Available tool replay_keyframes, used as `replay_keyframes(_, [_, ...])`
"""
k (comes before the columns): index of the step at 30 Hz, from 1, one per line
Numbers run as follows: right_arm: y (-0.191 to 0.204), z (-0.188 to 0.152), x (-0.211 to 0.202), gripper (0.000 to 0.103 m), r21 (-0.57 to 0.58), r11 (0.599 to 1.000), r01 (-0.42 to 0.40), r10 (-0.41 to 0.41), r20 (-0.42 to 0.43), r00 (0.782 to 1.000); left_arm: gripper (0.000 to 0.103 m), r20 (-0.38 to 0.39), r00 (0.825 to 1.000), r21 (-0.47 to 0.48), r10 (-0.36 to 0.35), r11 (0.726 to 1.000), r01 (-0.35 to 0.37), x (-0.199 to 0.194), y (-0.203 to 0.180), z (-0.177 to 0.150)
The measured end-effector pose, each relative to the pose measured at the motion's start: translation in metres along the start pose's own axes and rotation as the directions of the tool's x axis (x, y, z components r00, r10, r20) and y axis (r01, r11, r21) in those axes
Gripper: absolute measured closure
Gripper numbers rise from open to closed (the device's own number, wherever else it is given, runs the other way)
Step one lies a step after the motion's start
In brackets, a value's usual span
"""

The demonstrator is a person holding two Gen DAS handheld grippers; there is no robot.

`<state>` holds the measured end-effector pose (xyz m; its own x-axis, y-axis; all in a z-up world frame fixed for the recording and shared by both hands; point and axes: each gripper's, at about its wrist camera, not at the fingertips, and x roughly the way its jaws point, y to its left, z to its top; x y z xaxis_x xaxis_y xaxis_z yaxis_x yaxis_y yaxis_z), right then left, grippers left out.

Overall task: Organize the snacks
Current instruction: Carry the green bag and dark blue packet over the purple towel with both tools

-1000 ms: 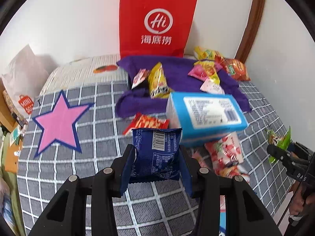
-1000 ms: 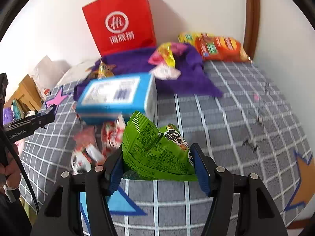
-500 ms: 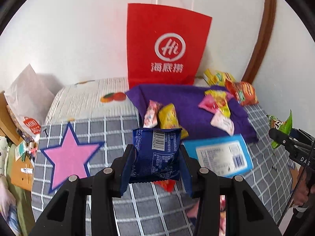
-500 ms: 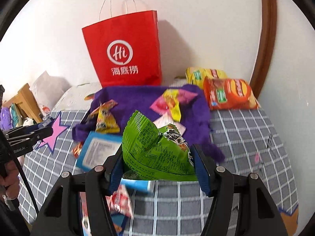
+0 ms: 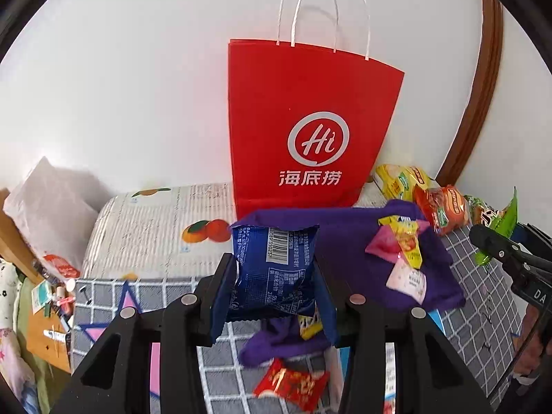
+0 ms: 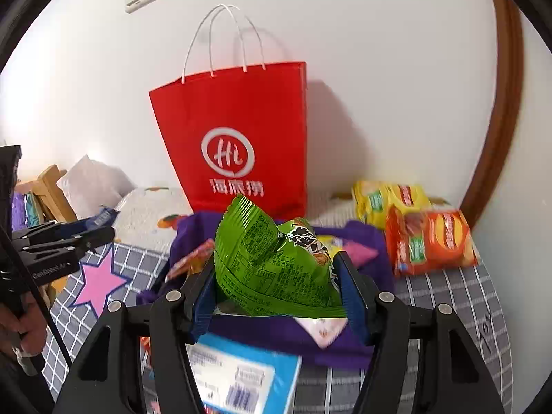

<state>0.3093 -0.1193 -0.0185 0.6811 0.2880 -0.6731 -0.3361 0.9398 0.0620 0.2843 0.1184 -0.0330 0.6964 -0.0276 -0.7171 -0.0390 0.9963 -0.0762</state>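
1. snacks sit in both tools: the left tool [image 5: 274,298] is clamped on a blue snack packet [image 5: 274,270], barcode side facing the camera, held upright above the bed [image 5: 483,289].
2. the right tool [image 6: 276,293] grips a crumpled green snack bag [image 6: 272,262] between its blue pads, also lifted clear of the bed.
3. just below the tools lie a red wrapper [image 5: 291,384] and a light blue box [image 6: 241,376] with a white label, on the grey checked cover beside a pink star [image 6: 98,281].
4. beyond them a purple cloth [image 5: 348,238] is spread on the bed, with small pink and yellow sachets [image 5: 400,246] scattered on it.
5. further right, near the wall, an orange chip bag [image 6: 431,241] lies against a yellow chip bag [image 6: 386,200].
6. at the back a red paper bag [image 5: 307,131] with white handles stands upright against the white wall, its base touching the far edge of the purple cloth.
7. to the far left a white pillow [image 5: 48,203] leans near the wall.
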Motion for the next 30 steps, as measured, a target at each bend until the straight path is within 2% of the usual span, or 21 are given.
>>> replay_keyframes(11, [-0.001,0.024,0.05,0.04,-0.023,1.0,-0.017,0.017,0.003,1.0,0.061,-0.037,0.999,-0.01,-0.029,1.0,0.029,0.053,-0.013,0.019])
replay_keyframes(21, [-0.014,0.011,0.096,0.04,-0.02,0.998,-0.058,0.057,-0.042,0.997,0.061,-0.124,0.992,0.018,-0.026,0.999,0.029,0.104,-0.016,0.0])
replay_keyframes(30, [-0.01,-0.001,0.116,0.04,-0.049,0.997,-0.061,0.056,-0.099,0.993,0.061,-0.13,0.991,0.0,-0.029,1.0,0.029,0.109,-0.01,-0.002])
